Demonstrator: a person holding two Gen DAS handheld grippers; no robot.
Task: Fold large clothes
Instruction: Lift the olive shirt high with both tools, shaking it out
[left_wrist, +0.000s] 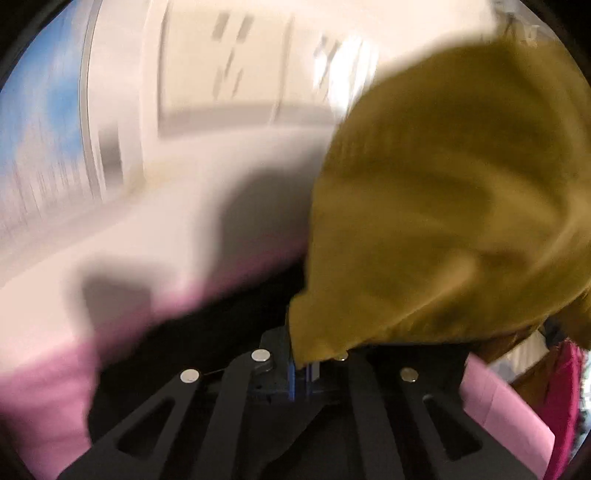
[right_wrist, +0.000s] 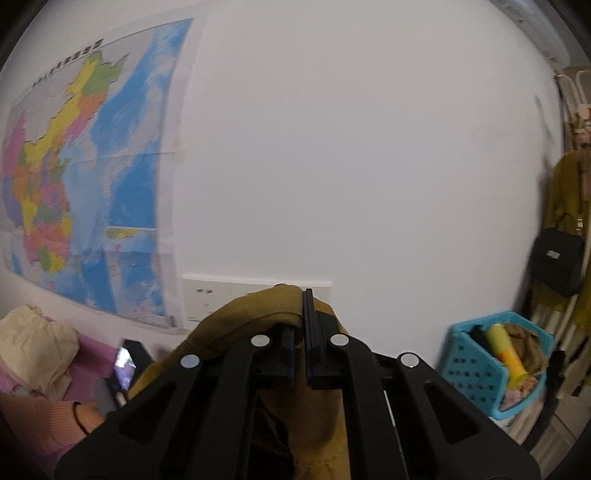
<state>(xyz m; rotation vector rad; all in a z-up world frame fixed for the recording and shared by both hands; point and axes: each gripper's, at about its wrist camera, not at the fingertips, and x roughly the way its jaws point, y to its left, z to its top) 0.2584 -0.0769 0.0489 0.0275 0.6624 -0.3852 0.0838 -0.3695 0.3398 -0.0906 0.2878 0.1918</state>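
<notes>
Left wrist view: the left claw (left_wrist: 303, 363) pinches a corner of the mustard garment (left_wrist: 443, 206), which billows up and right; the right claw (right_wrist: 301, 332) is clamped on the same cloth, draped over its fingers.

Garment (right_wrist: 266, 306) draped over right gripper (right_wrist: 300, 325)

blurred: wall (left_wrist: 229, 74) all smeared | hidden: left gripper (left_wrist: 306, 363) tips under mustard cloth (left_wrist: 443, 221) | cut off: blue basket (right_wrist: 476, 365)
</notes>
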